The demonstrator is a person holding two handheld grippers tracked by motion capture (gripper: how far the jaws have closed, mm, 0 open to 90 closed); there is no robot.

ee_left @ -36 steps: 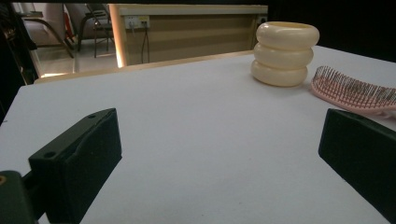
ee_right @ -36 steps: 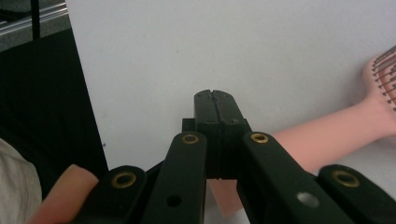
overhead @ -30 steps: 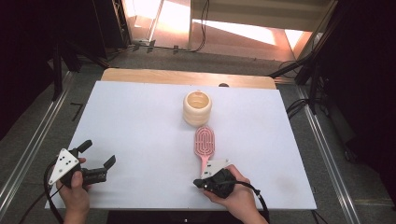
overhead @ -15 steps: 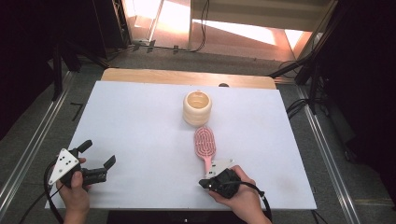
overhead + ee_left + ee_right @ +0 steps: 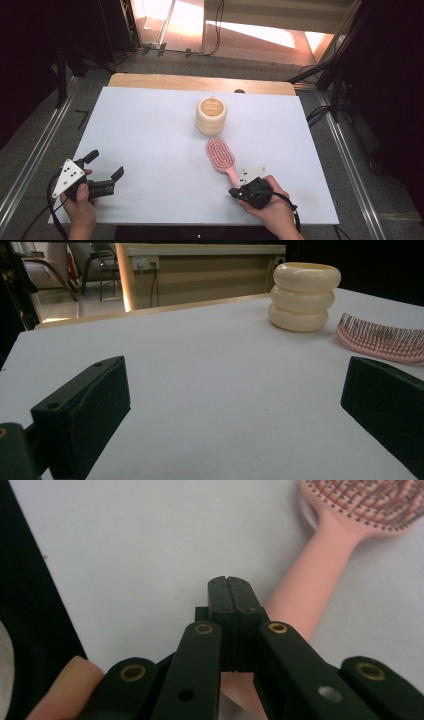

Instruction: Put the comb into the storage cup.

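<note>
Pink hairbrush (image 5: 219, 155) lies on the counter (image 5: 150, 130); its handle end is hidden beneath the right hand-held gripper (image 5: 231, 587), jaws closed empty. At nine o'clock, the left hand-held gripper (image 5: 104, 167) gapes empty.

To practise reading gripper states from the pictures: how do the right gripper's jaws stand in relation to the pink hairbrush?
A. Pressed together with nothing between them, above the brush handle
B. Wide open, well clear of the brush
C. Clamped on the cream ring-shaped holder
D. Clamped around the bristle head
A: in the right gripper view the right gripper has its jaws pressed flat together, and the pink hairbrush handle passes beneath them, not between.
</note>
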